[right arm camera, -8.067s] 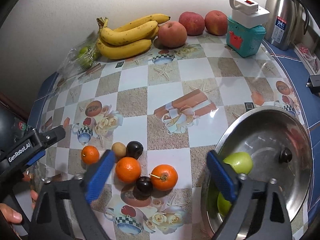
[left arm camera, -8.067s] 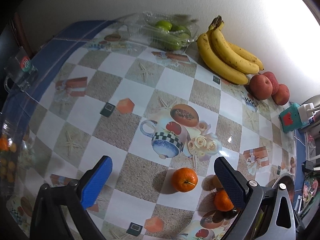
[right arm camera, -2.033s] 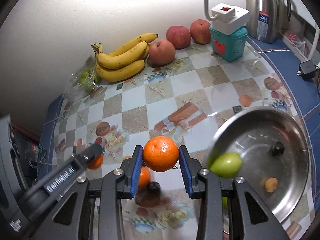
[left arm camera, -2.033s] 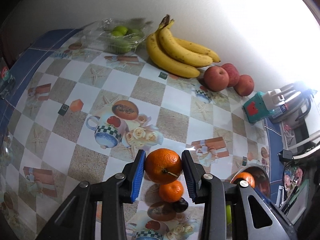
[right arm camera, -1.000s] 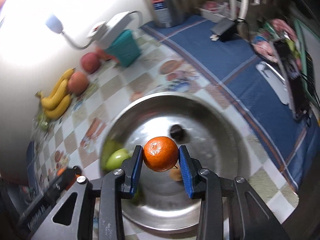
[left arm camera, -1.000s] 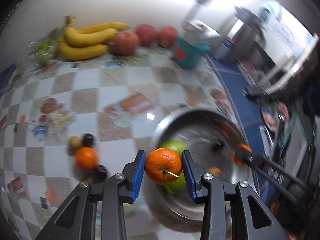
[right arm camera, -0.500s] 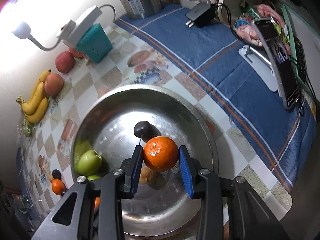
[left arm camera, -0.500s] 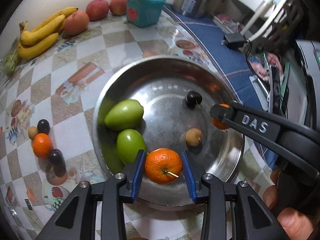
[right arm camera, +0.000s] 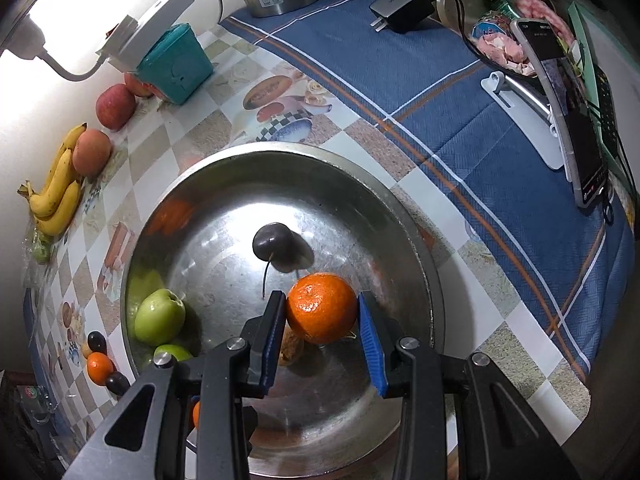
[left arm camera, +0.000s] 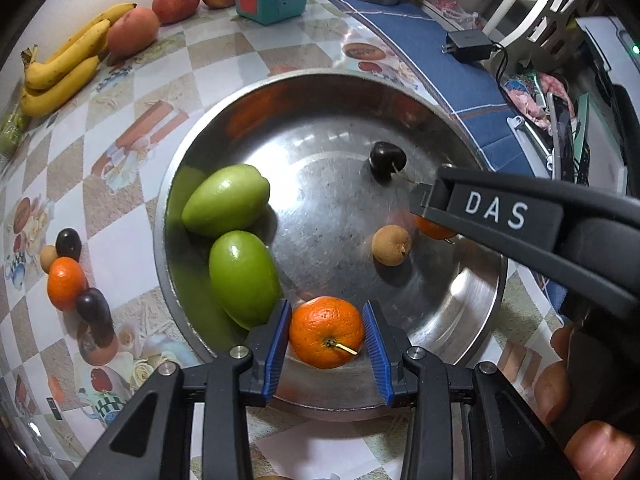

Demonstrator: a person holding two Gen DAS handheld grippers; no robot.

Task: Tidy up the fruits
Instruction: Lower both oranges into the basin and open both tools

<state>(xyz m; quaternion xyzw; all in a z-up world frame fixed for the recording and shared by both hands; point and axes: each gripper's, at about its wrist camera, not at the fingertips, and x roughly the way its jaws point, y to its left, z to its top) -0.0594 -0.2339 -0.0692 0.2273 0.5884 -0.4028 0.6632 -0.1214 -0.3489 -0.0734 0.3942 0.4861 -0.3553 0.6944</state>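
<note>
**wok_fan:** Left wrist view has the left gripper [left arm camera: 326, 334] clenched on an orange [left arm camera: 326, 332], blue pads tight on both sides, hanging just over the near inside edge of the steel bowl [left arm camera: 472, 292]. Right beside it sit two green fruits [left arm camera: 244, 280]; a dark cherry [left arm camera: 387, 158] and a small brown fruit [left arm camera: 391, 245] lie further in. How would you set it down?

**peel_it:** Go low before letting go — the bowl wall slopes, so a round fruit dropped from height will likely roll into the green ones. I'd open the jaws slowly once it looks seated.

**wok_fan:** And the other side?

**peel_it:** Right wrist view shows the right gripper [right arm camera: 322, 318] gripping its own orange [right arm camera: 321, 307] over the middle of the bowl, close to the cherry with its stem sticking out. The brown fruit sits just under the left finger, so I'd shift slightly toward bare metal first. Both tools are crowded over one bowl — I'd release one at a time to avoid a knock.

**wok_fan:** Still on the tablecloth [left arm camera: 120, 216]: one small orange [left arm camera: 66, 283], two dark fruits and a brown one.
</note>
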